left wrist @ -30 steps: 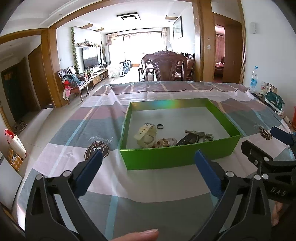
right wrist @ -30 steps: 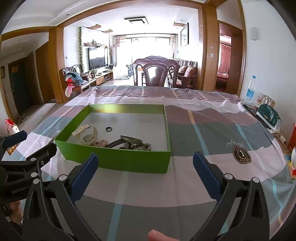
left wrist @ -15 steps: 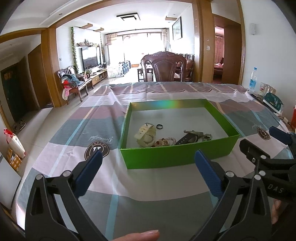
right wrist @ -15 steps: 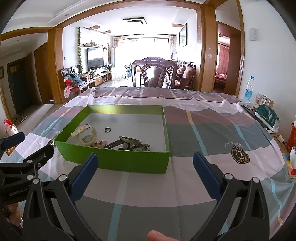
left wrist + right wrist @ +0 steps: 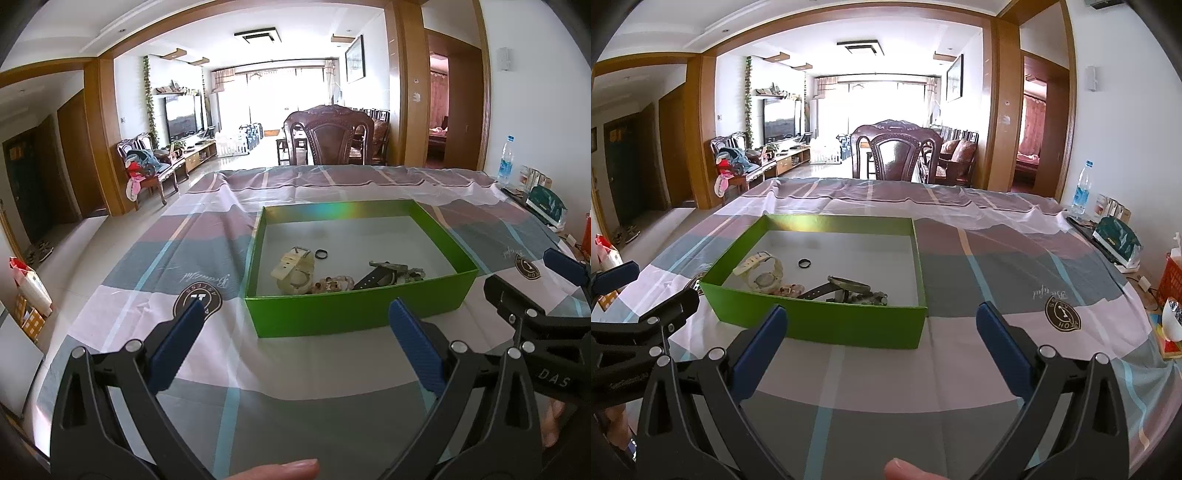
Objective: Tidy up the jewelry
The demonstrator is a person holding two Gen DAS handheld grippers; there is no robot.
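Note:
A green open box (image 5: pixel 354 314) (image 5: pixel 820 325) sits on the table's checked cloth. Inside lie a cream watch (image 5: pixel 295 271) (image 5: pixel 762 273), a small black ring (image 5: pixel 321 254) (image 5: pixel 804 263), a pinkish bracelet (image 5: pixel 332 284) (image 5: pixel 790 290), a dark strap (image 5: pixel 373 278) (image 5: pixel 818 290) and a greenish bangle with beads (image 5: pixel 399 271) (image 5: pixel 857 290). My left gripper (image 5: pixel 295 328) is open and empty, just short of the box's near wall. My right gripper (image 5: pixel 881 328) is open and empty, near the box's right front corner. Each gripper shows at the edge of the other's view.
A carved wooden chair (image 5: pixel 327 138) stands at the table's far side. At the right edge are a water bottle (image 5: pixel 1080 192), a teal packet (image 5: pixel 1117 240), a red basket (image 5: pixel 1171 280) and a white bowl (image 5: pixel 1171 319). The cloth (image 5: pixel 1015 266) lies to the right of the box.
Both grippers have drawn back slightly and risen a little; the box sits marginally farther off in both views. The jaws stay open.

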